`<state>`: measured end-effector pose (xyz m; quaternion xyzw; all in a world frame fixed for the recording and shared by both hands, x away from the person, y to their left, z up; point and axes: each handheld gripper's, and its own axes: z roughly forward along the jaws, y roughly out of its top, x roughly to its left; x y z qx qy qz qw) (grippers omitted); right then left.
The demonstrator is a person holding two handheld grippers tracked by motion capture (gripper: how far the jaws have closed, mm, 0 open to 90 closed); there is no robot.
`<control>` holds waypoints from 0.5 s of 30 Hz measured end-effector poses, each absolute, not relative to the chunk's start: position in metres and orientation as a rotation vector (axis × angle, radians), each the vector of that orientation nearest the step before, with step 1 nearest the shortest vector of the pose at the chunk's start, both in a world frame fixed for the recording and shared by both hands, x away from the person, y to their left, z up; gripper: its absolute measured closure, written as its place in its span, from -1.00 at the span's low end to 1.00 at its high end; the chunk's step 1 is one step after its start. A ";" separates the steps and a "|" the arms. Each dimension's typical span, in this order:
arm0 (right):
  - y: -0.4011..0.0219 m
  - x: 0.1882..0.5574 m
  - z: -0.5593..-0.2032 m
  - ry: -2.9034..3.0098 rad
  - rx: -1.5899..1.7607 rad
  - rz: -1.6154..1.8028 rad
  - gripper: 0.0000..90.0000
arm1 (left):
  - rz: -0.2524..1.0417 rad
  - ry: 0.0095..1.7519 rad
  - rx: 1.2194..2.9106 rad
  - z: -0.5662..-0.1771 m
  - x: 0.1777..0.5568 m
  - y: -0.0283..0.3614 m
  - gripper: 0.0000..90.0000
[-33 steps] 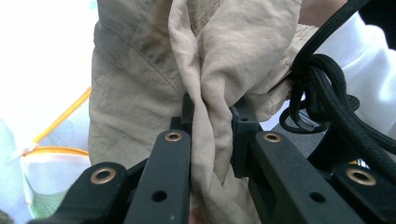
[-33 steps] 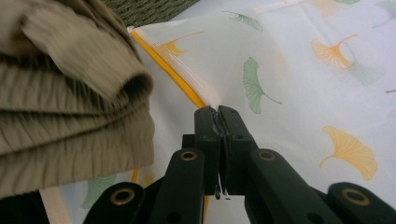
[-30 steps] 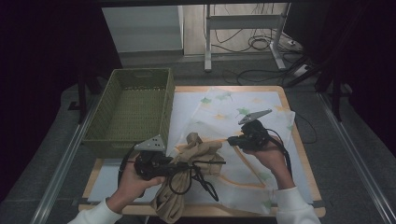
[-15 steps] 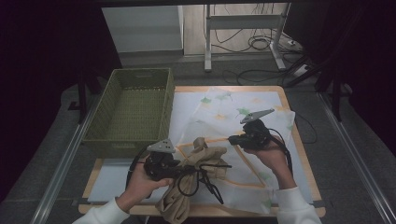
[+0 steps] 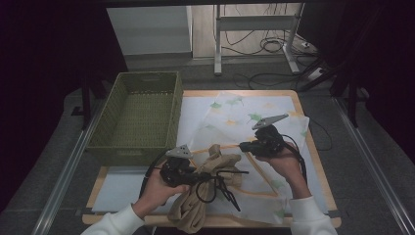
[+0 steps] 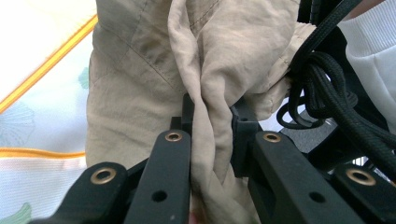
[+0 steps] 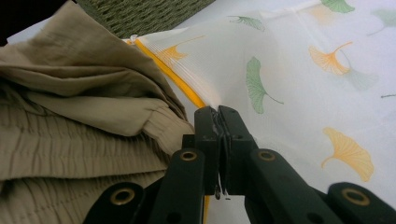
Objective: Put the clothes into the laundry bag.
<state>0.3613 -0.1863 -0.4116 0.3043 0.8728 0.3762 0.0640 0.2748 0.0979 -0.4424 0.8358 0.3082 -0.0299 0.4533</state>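
Observation:
A crumpled beige garment [image 5: 219, 162] lies at the table's front, partly on a white mesh bag [image 5: 235, 115] printed with green and orange leaves and edged in orange. My left gripper [image 5: 206, 176] is shut on a twisted fold of the garment [image 6: 140, 70], which is pinched between the jaws of the left gripper [image 6: 211, 116]. My right gripper [image 5: 242, 145] is shut on the bag's orange-trimmed edge, held just right of the garment. In the right gripper view, the right gripper [image 7: 218, 117] clamps the thin bag [image 7: 289, 60] fabric with the garment [image 7: 70, 116] bunched beside it.
A green woven basket [image 5: 134, 147] stands at the table's left, with nothing in it. Black cable loops [image 5: 215, 188] hang over the garment near the front edge. A metal stand and cables sit on the floor beyond the table.
My left gripper has moved right and slightly down with the garment, closer to the bag edge that the right gripper holds. The right gripper has stayed in place.

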 end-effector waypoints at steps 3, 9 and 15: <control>-0.186 0.361 -0.412 2.636 0.921 1.136 0.90 | -0.080 0.757 2.070 -0.445 0.276 0.095 0.79; -0.186 0.361 -0.412 2.636 0.921 1.138 0.90 | -0.089 0.761 2.082 -0.447 0.279 0.092 0.79; -0.187 0.361 -0.410 2.629 0.923 1.143 0.90 | -0.100 0.764 2.091 -0.451 0.282 0.087 0.79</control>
